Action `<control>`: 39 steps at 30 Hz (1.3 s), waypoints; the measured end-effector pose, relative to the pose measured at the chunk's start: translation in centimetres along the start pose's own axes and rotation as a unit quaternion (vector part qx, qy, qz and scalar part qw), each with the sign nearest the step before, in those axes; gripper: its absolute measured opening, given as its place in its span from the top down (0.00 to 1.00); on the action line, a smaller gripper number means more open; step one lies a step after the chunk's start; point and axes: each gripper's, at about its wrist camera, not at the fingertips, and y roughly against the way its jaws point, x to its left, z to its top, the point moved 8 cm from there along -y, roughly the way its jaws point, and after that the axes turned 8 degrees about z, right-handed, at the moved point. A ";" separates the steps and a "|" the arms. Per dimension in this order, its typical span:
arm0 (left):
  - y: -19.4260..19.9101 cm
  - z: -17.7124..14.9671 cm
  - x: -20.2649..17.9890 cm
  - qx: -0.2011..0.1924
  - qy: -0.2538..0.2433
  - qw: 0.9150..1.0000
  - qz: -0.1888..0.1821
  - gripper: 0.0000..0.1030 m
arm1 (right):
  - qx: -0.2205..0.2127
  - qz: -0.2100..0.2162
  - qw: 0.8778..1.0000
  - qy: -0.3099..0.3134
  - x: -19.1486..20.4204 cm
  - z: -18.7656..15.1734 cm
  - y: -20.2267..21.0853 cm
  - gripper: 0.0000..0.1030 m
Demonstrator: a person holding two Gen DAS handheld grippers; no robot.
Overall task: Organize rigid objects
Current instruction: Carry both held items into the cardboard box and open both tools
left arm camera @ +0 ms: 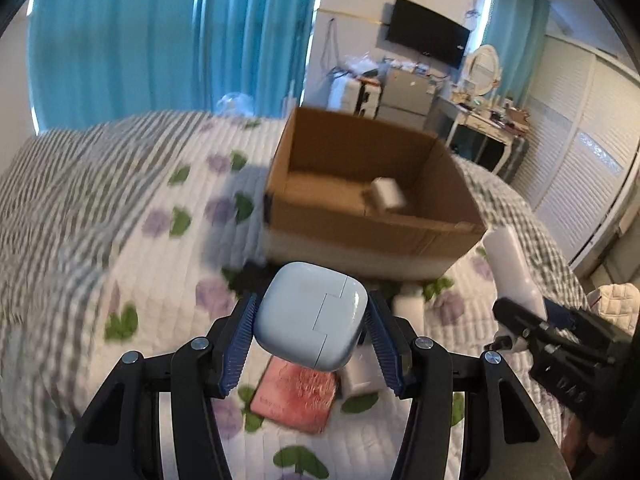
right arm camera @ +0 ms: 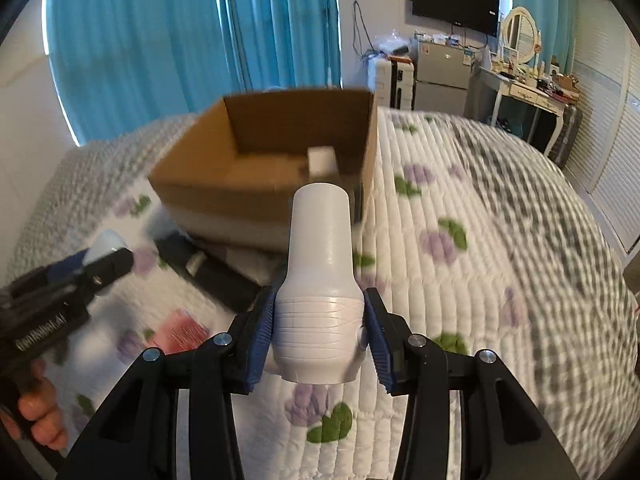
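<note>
My left gripper (left arm camera: pixel 312 334) is shut on a white rounded earbud case (left arm camera: pixel 310 316), held above the bed. My right gripper (right arm camera: pixel 320 340) is shut on a white plastic bottle-shaped object (right arm camera: pixel 320 284) that points toward the box. An open cardboard box (left arm camera: pixel 448 188) stands on the bed ahead, and it also shows in the right wrist view (right arm camera: pixel 192 176). A small white box (left arm camera: pixel 387 194) lies inside it, seen too in the right wrist view (right arm camera: pixel 322 160). The right gripper with its white object shows at the left wrist view's right edge (left arm camera: pixel 516 276).
A pink-red flat item (left arm camera: pixel 296 398) and white pieces (left arm camera: pixel 360 376) lie on the floral quilt (left arm camera: pixel 140 240) below my left gripper. A black oblong object (right arm camera: pixel 216 276) lies before the box. Blue curtains, a fridge, a dressing table and white wardrobes stand behind.
</note>
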 end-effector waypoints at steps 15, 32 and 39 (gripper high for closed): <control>-0.8 13.2 -2.1 -0.070 -0.051 0.996 0.006 0.46 | -0.043 0.017 0.999 0.019 0.0 12.9 -0.2 0.58; -13.4 12.5 -5.1 -0.025 -0.073 0.997 -0.012 0.30 | -0.022 0.022 0.999 0.017 -3.7 16.6 -10.9 0.58; -12.7 13.2 -3.7 -0.032 -0.045 0.998 -0.015 0.28 | -0.021 0.016 0.999 0.018 -3.9 16.3 -12.3 0.58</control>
